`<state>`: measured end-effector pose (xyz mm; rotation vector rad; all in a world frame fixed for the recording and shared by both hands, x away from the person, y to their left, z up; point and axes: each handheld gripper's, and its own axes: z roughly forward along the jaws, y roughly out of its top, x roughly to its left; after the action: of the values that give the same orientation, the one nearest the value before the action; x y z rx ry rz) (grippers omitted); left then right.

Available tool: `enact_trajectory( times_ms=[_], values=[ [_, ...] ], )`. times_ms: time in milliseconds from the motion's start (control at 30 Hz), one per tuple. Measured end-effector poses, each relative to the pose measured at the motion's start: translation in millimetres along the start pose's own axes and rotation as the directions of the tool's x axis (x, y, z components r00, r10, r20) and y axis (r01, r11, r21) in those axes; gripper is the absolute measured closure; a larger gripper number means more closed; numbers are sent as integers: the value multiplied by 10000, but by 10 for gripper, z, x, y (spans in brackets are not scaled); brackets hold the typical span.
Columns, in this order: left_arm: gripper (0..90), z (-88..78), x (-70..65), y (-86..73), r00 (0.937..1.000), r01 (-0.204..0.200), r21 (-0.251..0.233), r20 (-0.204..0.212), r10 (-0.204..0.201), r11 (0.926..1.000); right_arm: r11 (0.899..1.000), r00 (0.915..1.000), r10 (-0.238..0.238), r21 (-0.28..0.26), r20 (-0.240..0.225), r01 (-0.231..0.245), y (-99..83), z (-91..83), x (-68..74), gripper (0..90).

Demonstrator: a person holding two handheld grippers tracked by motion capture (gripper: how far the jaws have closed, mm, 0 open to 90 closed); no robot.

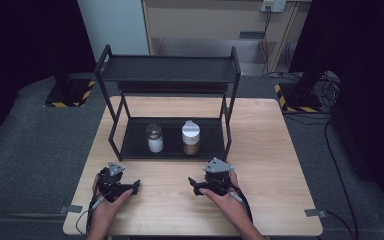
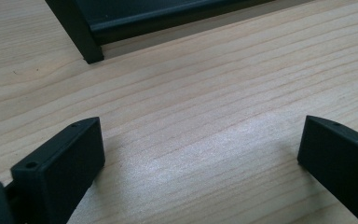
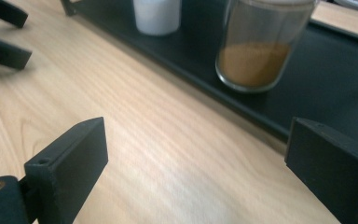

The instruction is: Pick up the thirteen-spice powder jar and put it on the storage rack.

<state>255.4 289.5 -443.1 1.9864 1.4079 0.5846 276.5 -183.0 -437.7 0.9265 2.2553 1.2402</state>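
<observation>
Grey carpet surrounds a pale wooden bench (image 1: pixel 260 150) with a black rack (image 1: pixel 170 75) at its far edge. On the rack's lower shelf stand a white jar (image 1: pixel 154 138) and, to its right, a brown jar (image 1: pixel 191 137), apart from each other. Both tools rest near the front edge: the left tool (image 1: pixel 130 187) gapes wide and empty, as does the right tool (image 1: pixel 196 186), which faces the brown jar. Likely step: approach. Next, the right tool must reach in under the upper shelf and straddle that jar.

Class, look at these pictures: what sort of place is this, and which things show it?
Probably a lab or studio set up for recording: a lone wooden table on grey carpet, hazard-striped stand bases with trailing cables, dark curtains at both sides.
</observation>
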Motion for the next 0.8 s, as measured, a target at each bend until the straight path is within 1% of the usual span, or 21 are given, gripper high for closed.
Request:
enact_trajectory(
  times_ms=[167, 267, 400, 567, 733, 800],
  values=[
    [0, 0, 0, 0, 10000, 1, 0, -1, -1, 10000, 9997, 9998, -53, 241, -203, 58, -94, -93, -70, 63],
    [0, -1, -6, -2, 10000, 14, -2, -24, -14, 10000, 9994, 9996, 109, 337, -265, -100, -150, -137, -106, 63],
    [0, -1, -7, -2, 10000, 18, -3, -27, -18, 10000, 9984, 9993, 87, 564, -374, -66, -201, -193, -156, 63],
    [0, -1, -6, -1, 10000, 16, 0, -26, -16, 10000, 9968, 9991, 280, 753, -325, -255, -263, -249, -228, 67],
    [0, -1, -6, -2, 10000, 17, -2, -26, -17, 10000, 9944, 9988, 437, 974, -208, -415, -282, -261, -279, 67],
    [0, -1, -6, -2, 10000, 17, -2, -26, -17, 10000, 9934, 9992, 411, 1071, -17, -407, -289, -261, -274, 70]
  ],
)
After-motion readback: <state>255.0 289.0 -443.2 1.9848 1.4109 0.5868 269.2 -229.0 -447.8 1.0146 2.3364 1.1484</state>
